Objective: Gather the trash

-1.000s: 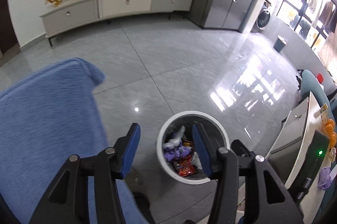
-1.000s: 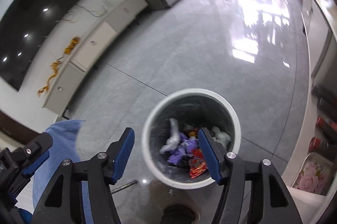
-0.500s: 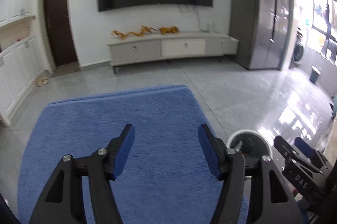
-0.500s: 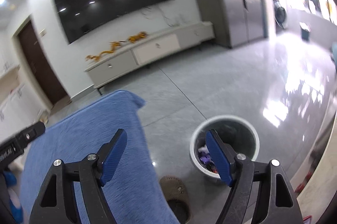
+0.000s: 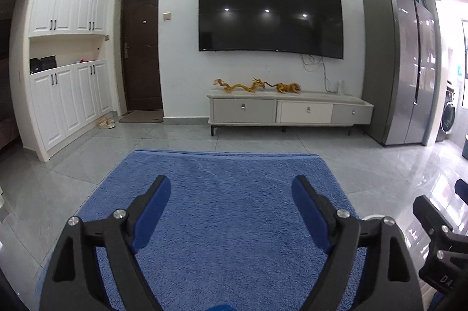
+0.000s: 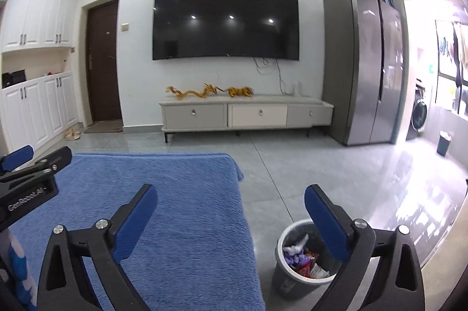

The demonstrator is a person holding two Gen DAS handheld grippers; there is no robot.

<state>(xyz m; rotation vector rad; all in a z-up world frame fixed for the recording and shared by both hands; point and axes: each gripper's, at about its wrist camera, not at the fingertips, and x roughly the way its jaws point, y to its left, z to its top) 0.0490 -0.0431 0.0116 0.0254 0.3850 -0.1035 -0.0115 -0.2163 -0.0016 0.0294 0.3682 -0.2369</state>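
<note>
A grey trash bin (image 6: 282, 273) with a white rim stands on the floor to the right of the blue-covered table (image 6: 181, 223). It holds purple, white and red wrappers (image 6: 301, 257). My right gripper (image 6: 231, 211) is open and empty, held level above the table's right edge and the bin. My left gripper (image 5: 231, 204) is open and empty above the blue cloth (image 5: 228, 194). The left gripper also shows at the left of the right wrist view (image 6: 26, 164). Only a sliver of the bin's rim (image 5: 373, 218) shows in the left wrist view.
A TV cabinet (image 5: 289, 112) with gold ornaments stands under a wall-mounted TV (image 5: 269, 15). A tall grey fridge (image 6: 368, 71) stands at the right. White cupboards (image 5: 67, 103) and a brown door (image 5: 143, 50) are at the left. A small blue bin (image 6: 444, 142) stands far right.
Both grippers have tilted up from looking down into the bin to looking level across the table at the TV wall. Both have stayed open and empty.
</note>
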